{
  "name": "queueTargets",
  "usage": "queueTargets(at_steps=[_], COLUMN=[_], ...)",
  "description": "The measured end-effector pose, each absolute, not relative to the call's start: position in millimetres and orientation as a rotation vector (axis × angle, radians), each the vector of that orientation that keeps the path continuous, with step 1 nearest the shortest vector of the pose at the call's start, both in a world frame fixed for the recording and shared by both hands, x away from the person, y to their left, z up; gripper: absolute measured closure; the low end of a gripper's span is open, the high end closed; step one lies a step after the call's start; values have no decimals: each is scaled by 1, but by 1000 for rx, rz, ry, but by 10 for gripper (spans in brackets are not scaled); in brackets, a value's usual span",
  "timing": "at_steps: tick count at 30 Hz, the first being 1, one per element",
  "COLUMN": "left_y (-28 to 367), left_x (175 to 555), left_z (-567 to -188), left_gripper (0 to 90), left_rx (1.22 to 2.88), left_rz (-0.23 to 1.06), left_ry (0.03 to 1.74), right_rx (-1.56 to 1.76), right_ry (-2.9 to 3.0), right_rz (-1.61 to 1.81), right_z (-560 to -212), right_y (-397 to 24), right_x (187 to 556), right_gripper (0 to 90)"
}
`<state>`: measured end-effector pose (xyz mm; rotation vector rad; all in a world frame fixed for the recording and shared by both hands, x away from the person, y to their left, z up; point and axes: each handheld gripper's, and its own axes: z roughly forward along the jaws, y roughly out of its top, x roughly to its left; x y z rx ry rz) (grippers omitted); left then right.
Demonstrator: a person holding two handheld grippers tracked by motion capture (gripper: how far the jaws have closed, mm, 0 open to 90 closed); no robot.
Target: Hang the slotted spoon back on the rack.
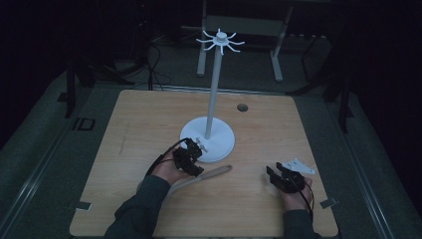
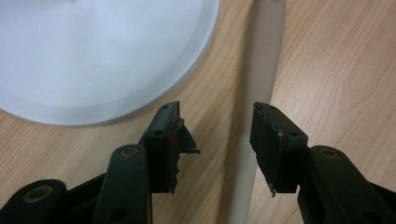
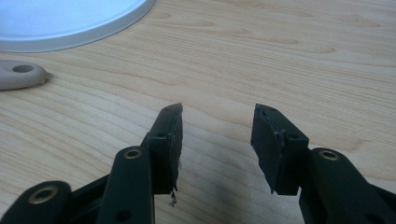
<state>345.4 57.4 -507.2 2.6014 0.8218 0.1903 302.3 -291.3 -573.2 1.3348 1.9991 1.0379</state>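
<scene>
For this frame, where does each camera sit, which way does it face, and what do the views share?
High view: above the person's side, facing forward and down on the table; both forearms, left gripper and right gripper show.
Left gripper view: on the left gripper, facing down along its open jaws at the beige handle and the stand base.
Right gripper view: low, along open jaws across the table.
All three share the base and the handle.
</scene>
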Motion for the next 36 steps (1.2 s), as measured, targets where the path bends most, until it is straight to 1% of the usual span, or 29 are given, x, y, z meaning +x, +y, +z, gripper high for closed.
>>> queueTargets(at_steps=[11, 28, 36], left_y=[48, 33, 21], left_x=[348, 347, 349], left_z=[-515, -524, -531], left_gripper=[583, 625, 679], left_rx=[2677, 2784, 2834], left_rz=[149, 64, 61], left_ry=[818, 736, 715], right_rx=[1331, 1335, 1333], right_ry=[2001, 2004, 2001], right_rz=[1035, 1032, 1027], right_z=[-573, -574, -574], right_y=[-291, -291, -292], right_x=[302, 302, 303], right_gripper=[531, 528, 527])
